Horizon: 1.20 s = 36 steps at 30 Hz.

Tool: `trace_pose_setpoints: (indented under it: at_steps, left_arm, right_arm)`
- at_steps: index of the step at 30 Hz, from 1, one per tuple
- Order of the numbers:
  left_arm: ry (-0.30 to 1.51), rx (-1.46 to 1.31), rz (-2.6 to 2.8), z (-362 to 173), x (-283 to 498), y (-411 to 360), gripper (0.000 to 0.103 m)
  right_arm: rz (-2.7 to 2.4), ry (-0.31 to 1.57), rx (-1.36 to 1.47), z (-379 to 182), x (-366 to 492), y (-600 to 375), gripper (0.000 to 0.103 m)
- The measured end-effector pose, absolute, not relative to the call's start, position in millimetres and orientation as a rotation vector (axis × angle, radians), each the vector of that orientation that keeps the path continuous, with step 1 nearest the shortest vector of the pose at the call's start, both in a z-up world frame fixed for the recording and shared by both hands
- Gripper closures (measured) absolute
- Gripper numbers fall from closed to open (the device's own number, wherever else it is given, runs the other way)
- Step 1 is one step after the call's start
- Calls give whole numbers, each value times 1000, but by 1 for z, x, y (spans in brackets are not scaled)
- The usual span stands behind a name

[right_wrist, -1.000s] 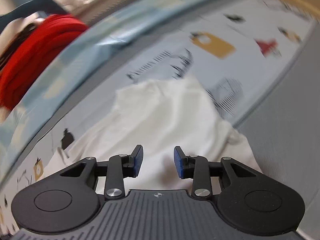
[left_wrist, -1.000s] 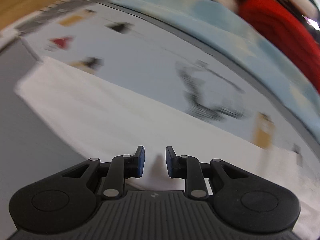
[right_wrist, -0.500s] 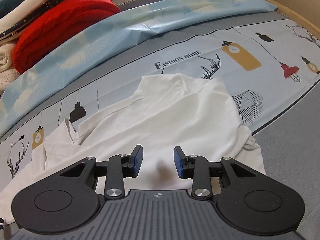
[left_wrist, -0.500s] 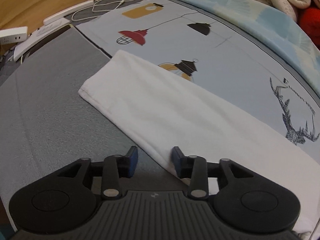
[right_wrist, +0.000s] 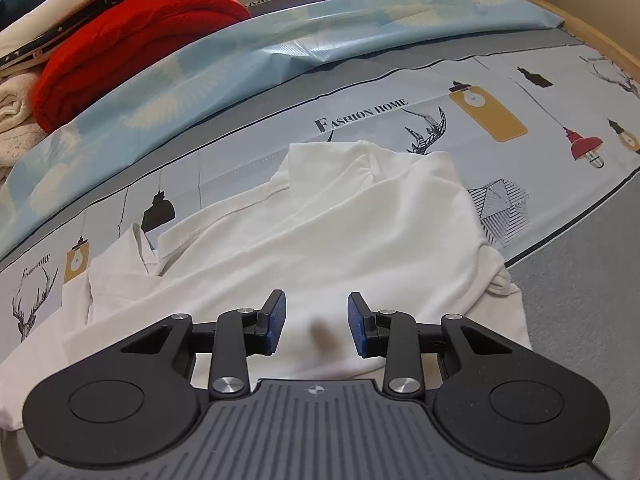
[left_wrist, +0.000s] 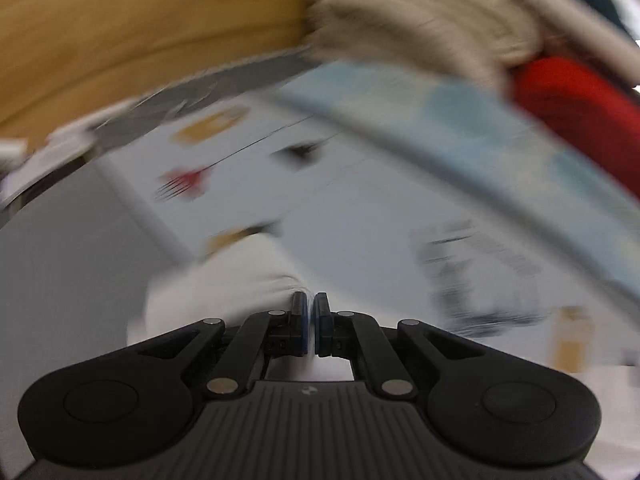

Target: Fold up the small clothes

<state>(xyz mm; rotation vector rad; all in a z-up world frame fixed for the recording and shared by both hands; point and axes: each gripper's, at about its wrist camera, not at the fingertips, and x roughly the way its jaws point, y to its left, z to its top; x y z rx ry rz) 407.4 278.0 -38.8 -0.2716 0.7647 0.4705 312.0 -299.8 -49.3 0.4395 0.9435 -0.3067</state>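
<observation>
Left wrist view is badly smeared by motion. Nearest the lens, the left gripper has its fingers pressed together, with only a sliver between the blue pads. A bunched fold of the white garment rises to the tips on their left side, and white cloth shows under the linkage; the pads seem to pinch its edge, though the blur leaves the contact itself unclear. Beyond lies the printed sheet with lamp motifs, then a pale blue cloth, a red blanket at the right, a beige knit above it and a wooden surface at the top left.

Right wrist view is sharp. Its right gripper has the fingers spread apart, nothing between them, poised over the garment, whose rumpled body lies on the printed sheet and the grey surface to the right. A small brownish mark sits on the cloth between the pads. Farther off, the sheet reads "FASHION HOME", then come the pale blue cloth, the red blanket and stacked folded textiles at the upper left.
</observation>
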Motion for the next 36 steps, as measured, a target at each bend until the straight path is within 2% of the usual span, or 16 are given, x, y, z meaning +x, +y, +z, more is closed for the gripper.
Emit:
trace_pose_setpoints:
  at_steps: [4, 8, 11, 13, 21, 25, 28, 30, 32, 36]
  left_arm:
    - [721, -313, 166, -14, 411, 183, 101]
    - [710, -282, -245, 0, 395, 52, 100]
    - [809, -311, -549, -11, 384, -22, 97]
    - [865, -321, -595, -22, 384, -42, 97]
    - [970, -378, -68, -51, 429, 41, 96]
    - [1017, -372, 152, -63, 440, 80, 96]
    - [1018, -403, 167, -63, 441, 96, 96]
    - [1015, -377, 152, -61, 443, 96, 92]
    - [1022, -376, 141, -62, 446, 96, 91]
    - [1038, -392, 135, -69, 442, 97, 91]
  right_arm:
    - [-293, 949, 472, -51, 305, -304, 67]
    - [-274, 956, 519, -51, 299, -313, 67]
    - [-292, 966, 538, -57, 295, -323, 67]
    - [-319, 979, 557, -63, 293, -332, 68]
    - [-265, 969, 561, -67, 297, -338, 67]
    - [-88, 944, 419, -66, 309, -303, 67]
    - [60, 921, 277, -64, 315, -265, 60]
    - [152, 899, 179, -65, 317, -238, 51]
    - [220, 892, 106, -69, 319, -217, 46]
    - [294, 948, 1, -87, 324, -189, 46]
